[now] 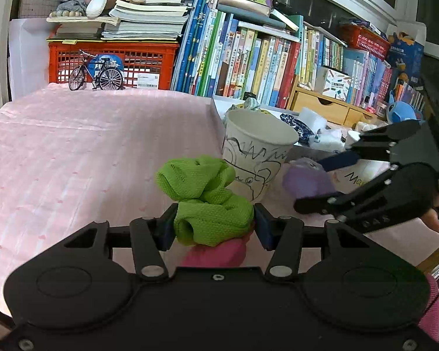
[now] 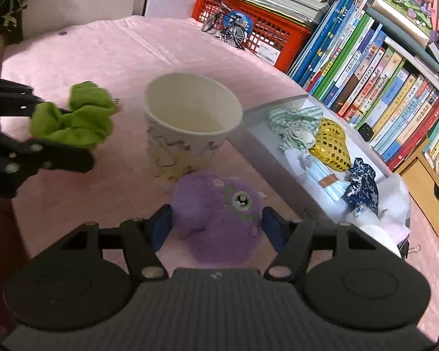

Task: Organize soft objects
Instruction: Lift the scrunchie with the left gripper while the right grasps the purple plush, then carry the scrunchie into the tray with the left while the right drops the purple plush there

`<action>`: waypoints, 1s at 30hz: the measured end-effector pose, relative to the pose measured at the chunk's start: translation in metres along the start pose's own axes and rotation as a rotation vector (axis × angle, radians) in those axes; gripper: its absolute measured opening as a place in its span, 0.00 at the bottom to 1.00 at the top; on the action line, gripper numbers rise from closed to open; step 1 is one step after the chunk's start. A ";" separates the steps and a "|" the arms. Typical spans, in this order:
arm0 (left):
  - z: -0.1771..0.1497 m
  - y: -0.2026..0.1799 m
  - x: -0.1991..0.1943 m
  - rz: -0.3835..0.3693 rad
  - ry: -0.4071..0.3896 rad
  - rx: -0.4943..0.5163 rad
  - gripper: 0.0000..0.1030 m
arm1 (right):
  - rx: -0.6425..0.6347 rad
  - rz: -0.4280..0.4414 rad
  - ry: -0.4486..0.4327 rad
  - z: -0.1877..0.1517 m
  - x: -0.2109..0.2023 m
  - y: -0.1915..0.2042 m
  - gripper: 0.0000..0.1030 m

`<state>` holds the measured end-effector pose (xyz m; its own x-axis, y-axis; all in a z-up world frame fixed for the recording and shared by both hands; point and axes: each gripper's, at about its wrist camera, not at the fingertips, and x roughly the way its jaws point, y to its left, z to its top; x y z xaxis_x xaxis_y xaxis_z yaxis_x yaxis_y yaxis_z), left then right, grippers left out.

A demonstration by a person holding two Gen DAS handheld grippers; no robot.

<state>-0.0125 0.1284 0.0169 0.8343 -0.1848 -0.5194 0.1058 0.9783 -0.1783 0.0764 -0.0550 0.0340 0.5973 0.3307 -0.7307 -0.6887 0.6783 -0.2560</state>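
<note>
My left gripper (image 1: 213,225) is shut on a green knitted scrunchie (image 1: 205,196), held just left of a white paper cup (image 1: 257,152); something pink (image 1: 219,253) shows under it. My right gripper (image 2: 216,223) is shut on a purple plush toy (image 2: 219,204) with one green-rimmed eye, held in front of the cup (image 2: 190,125), whose inside looks empty. The right gripper (image 1: 316,184) with the purple toy (image 1: 304,180) also shows in the left wrist view. The left gripper (image 2: 61,130) with the scrunchie (image 2: 76,117) shows in the right wrist view.
A pink cloth (image 1: 87,146) covers the table. A grey tray (image 2: 266,152) right of the cup holds several soft items: a striped cloth, a gold sequin pouch (image 2: 330,143), a blue pouch. Books (image 1: 248,58), a red crate (image 1: 117,61) and a model bicycle (image 1: 96,71) line the back.
</note>
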 end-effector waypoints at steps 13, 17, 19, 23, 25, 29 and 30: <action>0.050 -0.010 -0.022 0.004 -0.095 0.072 0.47 | 0.090 -0.012 -0.143 0.003 -0.054 -0.018 0.67; 0.075 -0.020 -0.028 0.006 -0.138 0.109 0.47 | 0.109 -0.032 -0.197 0.008 -0.070 -0.026 0.67; 0.087 -0.026 -0.028 0.014 -0.154 0.131 0.46 | 0.115 -0.051 -0.221 0.010 -0.076 -0.030 0.67; 0.108 -0.040 -0.021 0.011 -0.165 0.155 0.46 | 0.135 -0.074 -0.258 0.013 -0.084 -0.039 0.67; 0.118 -0.048 -0.017 0.011 -0.163 0.169 0.46 | 0.145 -0.084 -0.273 0.015 -0.087 -0.044 0.67; 0.135 -0.068 -0.006 0.020 -0.164 0.212 0.46 | 0.167 -0.113 -0.295 0.015 -0.093 -0.053 0.67; 0.140 -0.072 -0.003 0.016 -0.160 0.218 0.46 | 0.177 -0.117 -0.298 0.015 -0.095 -0.057 0.67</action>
<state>0.0534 0.0713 0.1484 0.9101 -0.1686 -0.3786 0.1911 0.9813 0.0224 0.0650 -0.1151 0.1272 0.7793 0.4031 -0.4799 -0.5425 0.8172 -0.1947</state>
